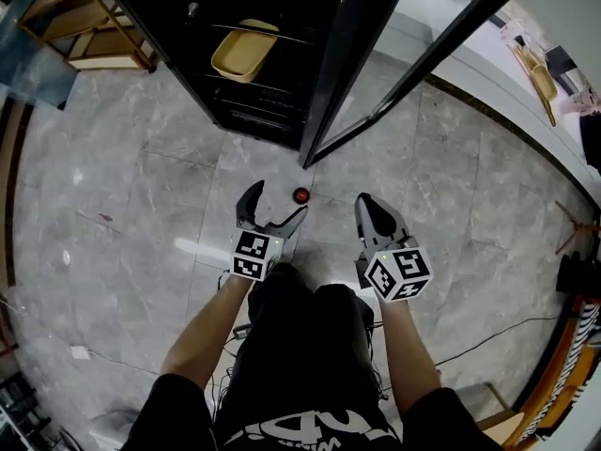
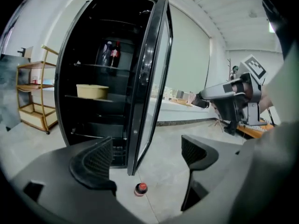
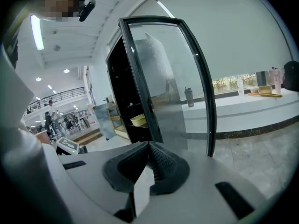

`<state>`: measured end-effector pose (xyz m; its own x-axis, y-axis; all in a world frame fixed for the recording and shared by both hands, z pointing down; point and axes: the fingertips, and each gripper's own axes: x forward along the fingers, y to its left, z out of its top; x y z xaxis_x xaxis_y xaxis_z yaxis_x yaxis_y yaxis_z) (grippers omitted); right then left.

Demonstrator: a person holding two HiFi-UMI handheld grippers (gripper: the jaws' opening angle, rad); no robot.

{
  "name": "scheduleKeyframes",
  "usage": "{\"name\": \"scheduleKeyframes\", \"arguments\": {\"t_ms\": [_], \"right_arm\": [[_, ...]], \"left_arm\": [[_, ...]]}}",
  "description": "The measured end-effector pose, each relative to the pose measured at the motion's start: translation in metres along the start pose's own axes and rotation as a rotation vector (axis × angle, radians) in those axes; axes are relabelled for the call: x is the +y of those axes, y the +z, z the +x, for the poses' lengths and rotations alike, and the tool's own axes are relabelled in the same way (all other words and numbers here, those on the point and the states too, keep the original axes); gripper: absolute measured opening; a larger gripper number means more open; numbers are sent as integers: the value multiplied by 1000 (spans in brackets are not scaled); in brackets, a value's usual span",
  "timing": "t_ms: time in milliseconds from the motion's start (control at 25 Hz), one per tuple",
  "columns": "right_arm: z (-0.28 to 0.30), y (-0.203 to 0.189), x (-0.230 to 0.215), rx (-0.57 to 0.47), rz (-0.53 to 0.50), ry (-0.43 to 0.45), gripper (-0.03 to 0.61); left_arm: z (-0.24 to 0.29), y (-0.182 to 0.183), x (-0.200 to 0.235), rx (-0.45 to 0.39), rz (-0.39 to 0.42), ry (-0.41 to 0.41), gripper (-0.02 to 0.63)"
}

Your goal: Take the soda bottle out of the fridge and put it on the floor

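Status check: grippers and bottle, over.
Left gripper open, empty. Right gripper shut, empty. Soda bottle upright on floor by open fridge door. Nothing blocking.

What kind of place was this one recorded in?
Probably a large public or office hall, not a home: polished stone floor, a glass-door display fridge, and a long white counter.

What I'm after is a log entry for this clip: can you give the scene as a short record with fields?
fridge: tall black glass-door fridge, door open
soda bottle: small dark bottle with red cap, standing on the grey tiled floor near the door's edge
left gripper: open, empty
right gripper: shut, empty
in fridge: pale yellow bowl on a shelf; more bottles on the shelf above
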<state>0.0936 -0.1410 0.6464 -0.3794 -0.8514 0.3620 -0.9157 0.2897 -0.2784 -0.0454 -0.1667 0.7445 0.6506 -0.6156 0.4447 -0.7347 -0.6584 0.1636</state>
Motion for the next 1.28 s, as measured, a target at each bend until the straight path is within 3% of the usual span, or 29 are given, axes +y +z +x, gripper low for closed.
{"name": "scheduleKeyframes", "arguments": {"t_ms": [320,480,640,840,960,1080,1160,1280], "right_arm": [[-66,167,71,36,4,-17,25],[-90,229,94,20,29,-26,25],[-105,265,99,33,13,-29,25],[-125,293,96,14,11,-14,25],[-136,301,94,25,-15,13,25],[-147,309,90,10,-18,16,25],[-151,317,86,-3,-24,16,25],[-160,326,81,-19,-34,16,25]], "left_arm": [[-105,187,-25,-31,-47,-25,448],[-147,262,-37,-64,-53,-45,448],[-167,317,-52,-101,-96,-82,447],[-181,352,-72,-107,-117,-124,431],[-193,370,-76,-126,-117,-92,272],[-201,386,-76,-150,-144,-49,156],[-203,394,-75,-155,-141,-6,30],[-204,409,-82,-163,-149,-2,8]]}}
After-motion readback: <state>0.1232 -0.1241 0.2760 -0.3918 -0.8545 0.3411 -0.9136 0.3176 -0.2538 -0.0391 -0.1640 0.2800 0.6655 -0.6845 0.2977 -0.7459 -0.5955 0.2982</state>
